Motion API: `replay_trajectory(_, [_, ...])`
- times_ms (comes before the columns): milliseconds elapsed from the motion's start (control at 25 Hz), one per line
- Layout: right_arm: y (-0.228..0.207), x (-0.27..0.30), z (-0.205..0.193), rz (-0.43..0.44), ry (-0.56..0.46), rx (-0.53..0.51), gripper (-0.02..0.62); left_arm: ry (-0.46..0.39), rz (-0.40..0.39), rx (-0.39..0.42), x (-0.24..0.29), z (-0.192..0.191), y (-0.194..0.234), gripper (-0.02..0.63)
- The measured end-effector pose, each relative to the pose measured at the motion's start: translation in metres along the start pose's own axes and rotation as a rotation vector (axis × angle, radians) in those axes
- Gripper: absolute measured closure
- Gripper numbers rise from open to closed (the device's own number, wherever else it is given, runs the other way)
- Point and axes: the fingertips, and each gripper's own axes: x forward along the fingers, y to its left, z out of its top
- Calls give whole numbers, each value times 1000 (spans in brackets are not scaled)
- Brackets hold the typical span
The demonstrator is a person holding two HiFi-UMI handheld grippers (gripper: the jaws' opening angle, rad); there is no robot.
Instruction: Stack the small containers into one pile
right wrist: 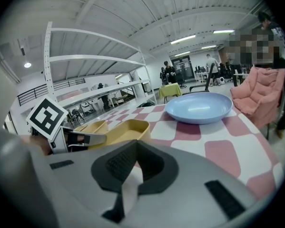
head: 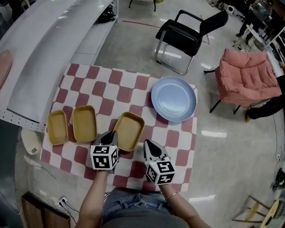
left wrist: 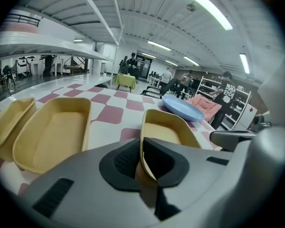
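Observation:
Three shallow yellow containers lie in a row on the checked tablecloth [head: 132,87]: the left one [head: 57,127] [left wrist: 9,122], the middle one [head: 84,123] [left wrist: 54,132], and the right one [head: 129,130] [left wrist: 168,129] [right wrist: 116,129], set a little apart. My left gripper [head: 111,137] [left wrist: 141,156] is shut on the near rim of the right container, whose thin wall passes between the pads. My right gripper [head: 149,145] [right wrist: 135,158] sits just right of that container, shut with nothing in it, over the cloth.
A pale blue plate [head: 173,99] [left wrist: 182,107] [right wrist: 199,107] rests at the table's far right. A white shelf unit [head: 42,37] runs along the left. A black chair [head: 187,32] and a pink armchair [head: 244,75] stand beyond the table.

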Motion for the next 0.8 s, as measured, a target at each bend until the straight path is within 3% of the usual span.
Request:
replay_trajectory(400, [23,-2,3,76,3,-52,584,-99,66,-120,-37,6,9,577])
replay_trajectory(800, [80,-1,-8,233,32,-122,584,-220,201,-209,-108,1,39,577])
